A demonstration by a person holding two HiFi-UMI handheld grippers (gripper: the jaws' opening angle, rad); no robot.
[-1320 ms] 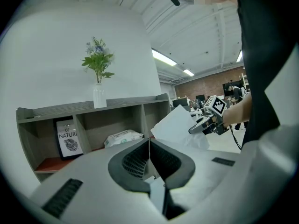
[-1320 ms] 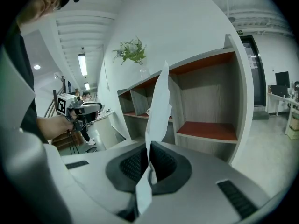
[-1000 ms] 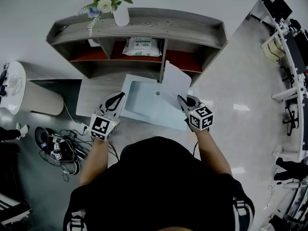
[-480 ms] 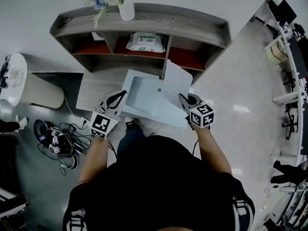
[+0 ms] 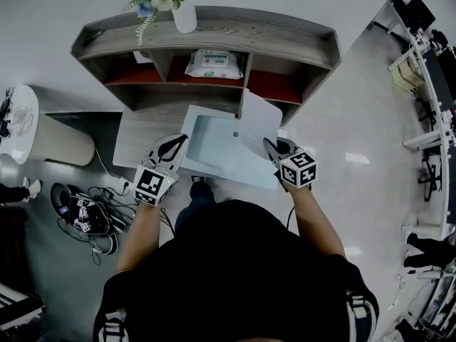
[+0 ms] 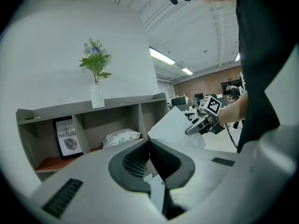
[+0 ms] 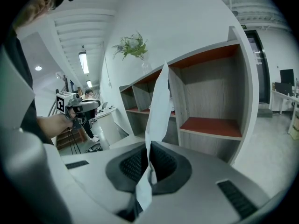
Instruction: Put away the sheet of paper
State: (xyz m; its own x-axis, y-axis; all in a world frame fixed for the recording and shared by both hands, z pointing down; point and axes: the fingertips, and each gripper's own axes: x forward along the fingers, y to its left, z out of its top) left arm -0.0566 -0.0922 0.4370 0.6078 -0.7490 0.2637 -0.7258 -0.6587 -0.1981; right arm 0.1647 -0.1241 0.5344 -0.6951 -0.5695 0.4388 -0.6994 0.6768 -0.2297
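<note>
A white wall [image 6: 46, 55] backs a grey wooden shelf unit [image 5: 214, 27] with reddish-brown boards. A vase of flowers [image 5: 184, 18] stands on top, a pack of wipes [image 5: 214, 63] lies in the middle compartment, and a framed picture [image 6: 68, 136] stands in the left one. On the glossy pale floor [image 5: 356, 120], cables [image 5: 89, 216] lie tangled at left. Desks [image 5: 434, 70] line the right. Strip lights [image 6: 161, 56] cross the ceiling.

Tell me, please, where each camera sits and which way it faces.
Head view: on the person's head, facing steeply down at the shelf unit; shows torso, forearms, left tongs, right tongs.
Left gripper view: on the left tongs, shut on the folder, facing the shelf unit; right forearm shows.
Right gripper view: on the right tongs, shut on the sheet of paper, facing the shelf unit's right end; left hand shows.
Shared: both gripper views show the vase of flowers.
</note>
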